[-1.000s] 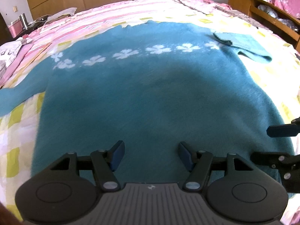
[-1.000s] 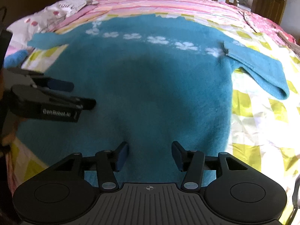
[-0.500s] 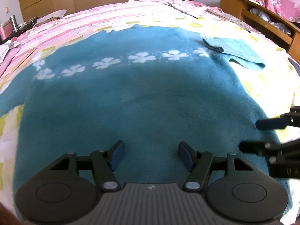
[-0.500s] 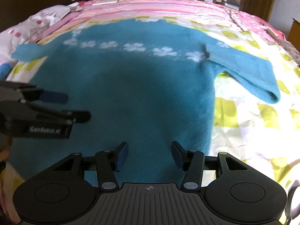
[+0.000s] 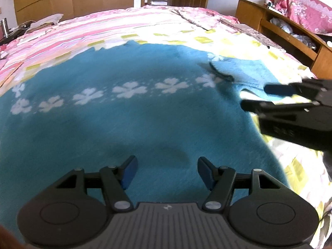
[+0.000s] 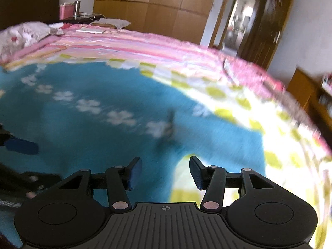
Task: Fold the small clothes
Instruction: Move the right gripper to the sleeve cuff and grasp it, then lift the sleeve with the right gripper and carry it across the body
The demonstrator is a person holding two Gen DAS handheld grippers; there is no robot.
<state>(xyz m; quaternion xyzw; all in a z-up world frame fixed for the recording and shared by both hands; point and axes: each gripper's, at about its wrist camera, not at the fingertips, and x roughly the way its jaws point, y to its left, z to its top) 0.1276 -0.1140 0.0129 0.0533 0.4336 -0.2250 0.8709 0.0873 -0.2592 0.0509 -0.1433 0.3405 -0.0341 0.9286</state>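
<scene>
A teal sweater (image 5: 128, 124) with a row of white flowers lies flat on the bed, its right sleeve (image 5: 247, 70) folded near the shoulder. My left gripper (image 5: 167, 171) is open and empty, low over the sweater's body. My right gripper (image 6: 165, 171) is open and empty over the sweater's right edge, below the sleeve (image 6: 226, 143). The right gripper also shows at the right of the left wrist view (image 5: 257, 96), beside the sleeve. A left fingertip (image 6: 20, 146) shows at the left edge of the right wrist view, which is blurred.
The bed has a pink-striped and yellow-checked sheet (image 5: 116, 33). A wooden shelf unit (image 5: 290, 31) with a pink pillow stands at the right. Wooden wardrobes (image 6: 157, 6) and an open doorway (image 6: 240, 20) are behind. A pillow (image 6: 27, 33) lies at the far left.
Both grippers moved forward over the sweater toward the flower row. The right gripper swung right toward the folded sleeve. Both stayed open and empty.
</scene>
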